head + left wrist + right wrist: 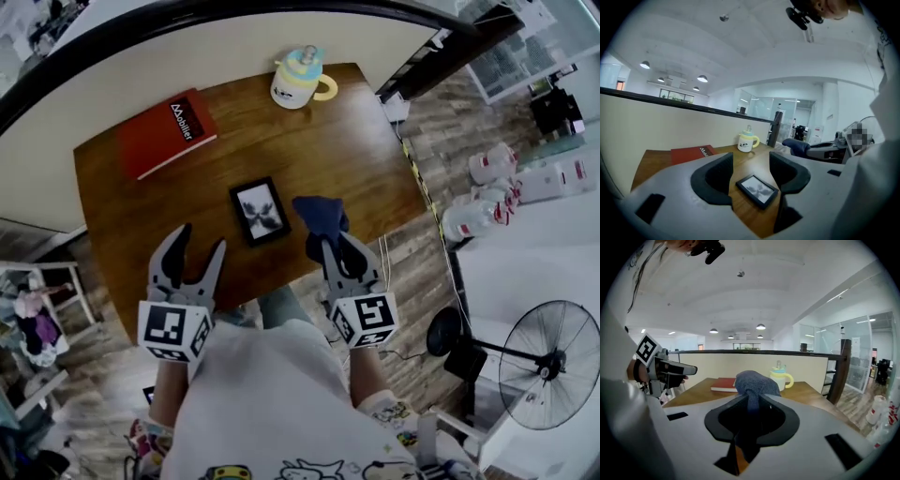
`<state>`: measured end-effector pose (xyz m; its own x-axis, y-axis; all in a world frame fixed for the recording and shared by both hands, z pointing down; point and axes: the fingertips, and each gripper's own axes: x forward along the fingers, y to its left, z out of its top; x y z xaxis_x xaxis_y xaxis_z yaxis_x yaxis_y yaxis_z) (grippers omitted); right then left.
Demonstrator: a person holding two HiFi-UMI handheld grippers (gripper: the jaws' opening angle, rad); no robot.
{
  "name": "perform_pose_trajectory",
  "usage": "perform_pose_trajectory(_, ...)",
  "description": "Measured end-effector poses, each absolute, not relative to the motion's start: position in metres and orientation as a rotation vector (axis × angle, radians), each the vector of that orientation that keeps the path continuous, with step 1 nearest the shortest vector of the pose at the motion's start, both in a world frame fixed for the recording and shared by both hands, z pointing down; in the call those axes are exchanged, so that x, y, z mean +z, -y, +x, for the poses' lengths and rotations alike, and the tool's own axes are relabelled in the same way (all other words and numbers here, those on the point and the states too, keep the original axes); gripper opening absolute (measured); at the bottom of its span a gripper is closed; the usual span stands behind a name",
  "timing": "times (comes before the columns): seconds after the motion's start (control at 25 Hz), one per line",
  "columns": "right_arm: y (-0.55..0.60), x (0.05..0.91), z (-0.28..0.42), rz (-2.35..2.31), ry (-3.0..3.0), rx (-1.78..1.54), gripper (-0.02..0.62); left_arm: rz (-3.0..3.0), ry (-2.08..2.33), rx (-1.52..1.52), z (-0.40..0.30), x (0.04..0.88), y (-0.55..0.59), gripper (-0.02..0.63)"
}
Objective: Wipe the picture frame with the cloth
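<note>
- We see the left gripper over the near left part of the brown wooden table.
- Its jaws are wide apart and hold nothing. In the left gripper view the picture frame shows in the gap between them, farther along the table, and the jaws do not touch it.
- A red book lies flat at the far left of the table, close to the cream wall. It is well apart from the frame.
- The picture frame lies flat near the middle of the table, face up. It is small and black, with a grey picture inside. It sits between the two grippers and a bit ahead of them.
- A white cup with a yellow handle and a blue lid stands at the far edge of the table, past the frame.
- The dark blue cloth is just to the right of the frame. We cannot tell if it touches the frame or the table.
- The right gripper has its jaws pressed tight on the cloth. In the right gripper view a thin part of the cloth runs between the jaws, and a round bunch sticks out past the tips.
- On the floor to the right of the table stand some white jugs.
- A fan stands at the far right, nearer to us.
</note>
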<state>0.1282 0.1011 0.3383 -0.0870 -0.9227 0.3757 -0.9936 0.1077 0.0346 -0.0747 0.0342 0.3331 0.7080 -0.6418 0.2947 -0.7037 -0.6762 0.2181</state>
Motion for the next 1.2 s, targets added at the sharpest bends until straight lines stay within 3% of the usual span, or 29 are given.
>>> perform_pose_trajectory(0.68, 0.015, 0.347, 0.137, 1.332, 2.483, 0.284, 0.055, 2.315, 1.543, 0.273, -0.056, 0.326, -0.002, 0.218)
perform_pose_trajectory(1.2, 0.030, 0.355, 0.135, 1.295, 2.505, 0.343, 0.055, 2.268, 1.556, 0.282, -0.051, 0.338, 0.002, 0.218)
